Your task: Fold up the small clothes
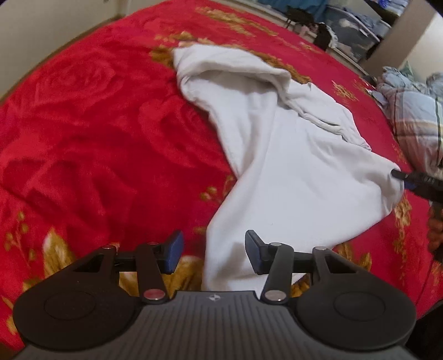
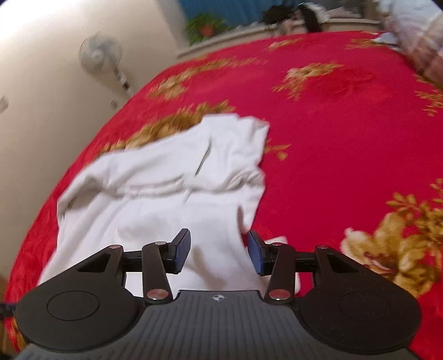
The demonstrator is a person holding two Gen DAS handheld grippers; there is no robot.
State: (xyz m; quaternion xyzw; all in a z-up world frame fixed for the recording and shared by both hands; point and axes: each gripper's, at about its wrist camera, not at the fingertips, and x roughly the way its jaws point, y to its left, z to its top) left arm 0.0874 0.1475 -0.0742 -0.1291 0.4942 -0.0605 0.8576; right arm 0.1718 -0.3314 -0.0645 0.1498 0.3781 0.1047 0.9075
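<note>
A white garment (image 1: 290, 155) lies crumpled on the red blanket (image 1: 97, 124) with gold flowers, its folded-over top part toward the far side. My left gripper (image 1: 214, 249) stands open over the garment's near left edge; cloth lies between the jaws, and the pads do not press it. At the garment's right corner a dark finger (image 1: 400, 175) of my right gripper touches the cloth. In the right wrist view my right gripper (image 2: 219, 246) is open low over the white garment (image 2: 171, 188), with cloth between its blue pads (image 2: 182, 249).
A pale plaid quilt (image 1: 415, 116) is heaped at the bed's far right edge. Storage boxes and dark clutter (image 1: 351, 33) stand beyond the bed. A standing fan (image 2: 98, 55) and a potted plant (image 2: 205, 26) stand by the wall. Bare blanket (image 2: 346, 144) stretches right of the garment.
</note>
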